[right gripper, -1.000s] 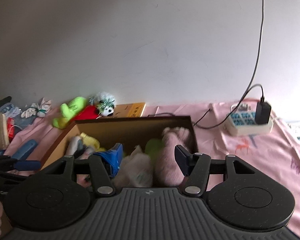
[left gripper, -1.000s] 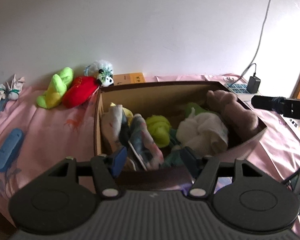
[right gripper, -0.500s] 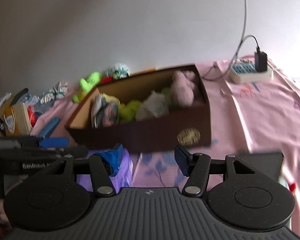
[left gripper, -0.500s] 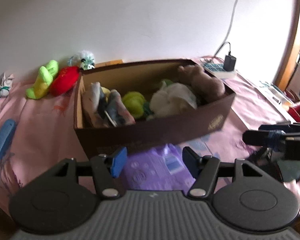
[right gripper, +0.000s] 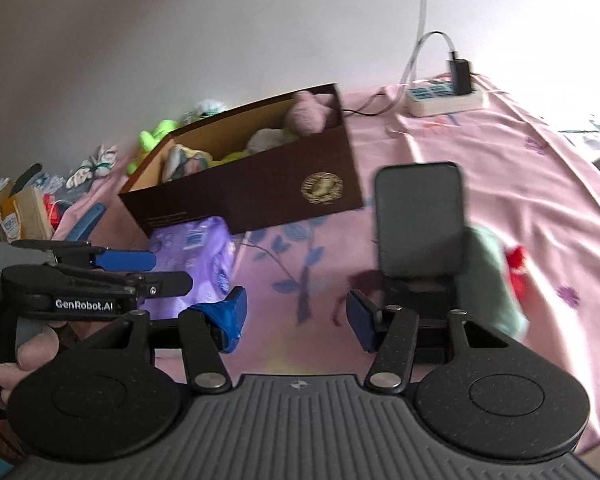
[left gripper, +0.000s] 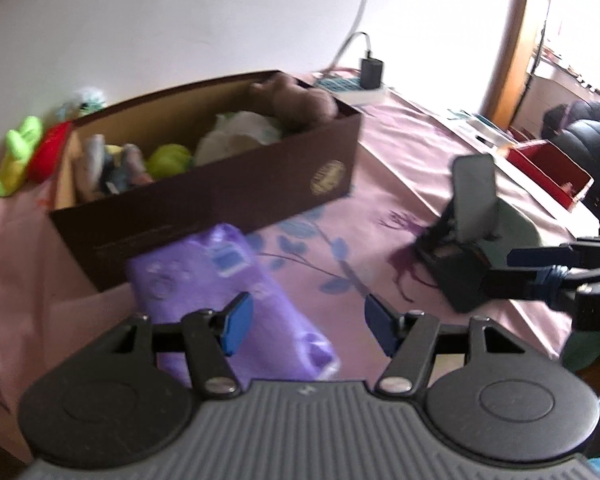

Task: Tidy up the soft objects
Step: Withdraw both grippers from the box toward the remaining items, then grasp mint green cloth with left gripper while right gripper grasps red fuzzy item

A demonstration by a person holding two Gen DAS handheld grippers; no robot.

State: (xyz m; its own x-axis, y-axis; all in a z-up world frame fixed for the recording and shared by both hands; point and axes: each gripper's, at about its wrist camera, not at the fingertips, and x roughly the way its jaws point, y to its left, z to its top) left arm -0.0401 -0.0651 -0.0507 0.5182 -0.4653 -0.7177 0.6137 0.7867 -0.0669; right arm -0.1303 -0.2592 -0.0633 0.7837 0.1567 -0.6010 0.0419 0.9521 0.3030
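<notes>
Both pairs of my blue-padded fingers stand spread apart with nothing between them: my left gripper hangs over the pink printed bedsheet, and my right gripper hangs over the same sheet further right. Just under and beyond my left finger on the left gripper lies a soft purple plastic pack, its far end touching the front wall of the long dark-brown cardboard box. That box sits ahead of both grippers, a gold round seal on its front, and it holds the soft things: a brownish-pink plush toy at its right end, a white crumpled cloth beside it, a yellow-green fuzzy ball and pale patterned soft toys toward the left end. Behind the box's left end, outside it, lie a bright green plush and a red plush. Just past my right gripper's right finger stands a dark phone on a black stand, with a pale green soft item touching its right side. Far beyond, near the wall, rests a white power strip.
</notes>
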